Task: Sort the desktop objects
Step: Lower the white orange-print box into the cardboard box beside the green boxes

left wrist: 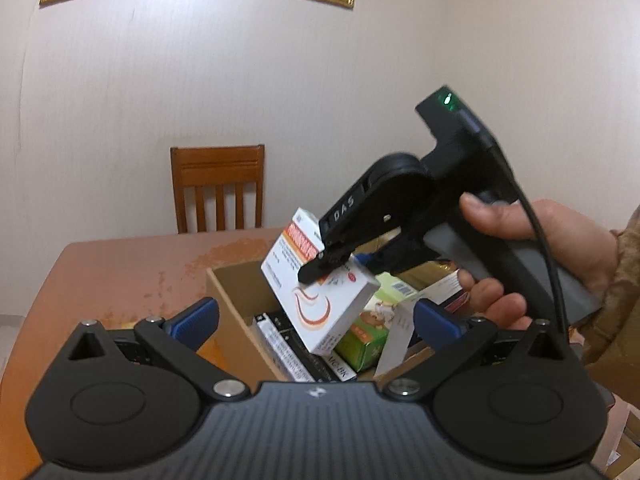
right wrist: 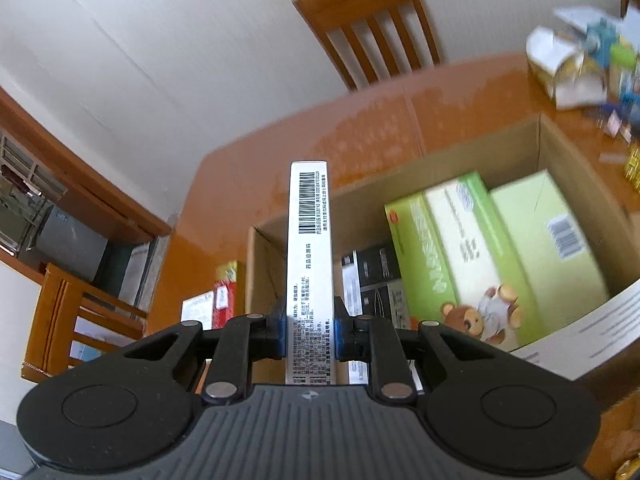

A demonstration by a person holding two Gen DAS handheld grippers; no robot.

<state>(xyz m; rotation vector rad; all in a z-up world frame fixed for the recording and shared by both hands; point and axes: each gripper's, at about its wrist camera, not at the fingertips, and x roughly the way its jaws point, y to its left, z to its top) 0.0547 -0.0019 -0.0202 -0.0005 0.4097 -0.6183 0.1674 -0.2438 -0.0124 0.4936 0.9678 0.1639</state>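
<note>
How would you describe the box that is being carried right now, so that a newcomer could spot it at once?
Find the open cardboard box on the orange table. Above it, the right hand-held gripper is clamped on a flat white medicine box. Unlike the green and black boxes lying in the carton, it hangs tilted in the air, with orange lettering and a red swoosh.

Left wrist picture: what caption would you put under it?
Right hand-held gripper holding a white medicine box over an open cardboard box of packages.

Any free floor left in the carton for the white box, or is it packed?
Cardboard carton: bare strip along its far wall, behind the green boxes and black boxes. Near side is crowded. Tabletop left of the carton is bare.
</note>
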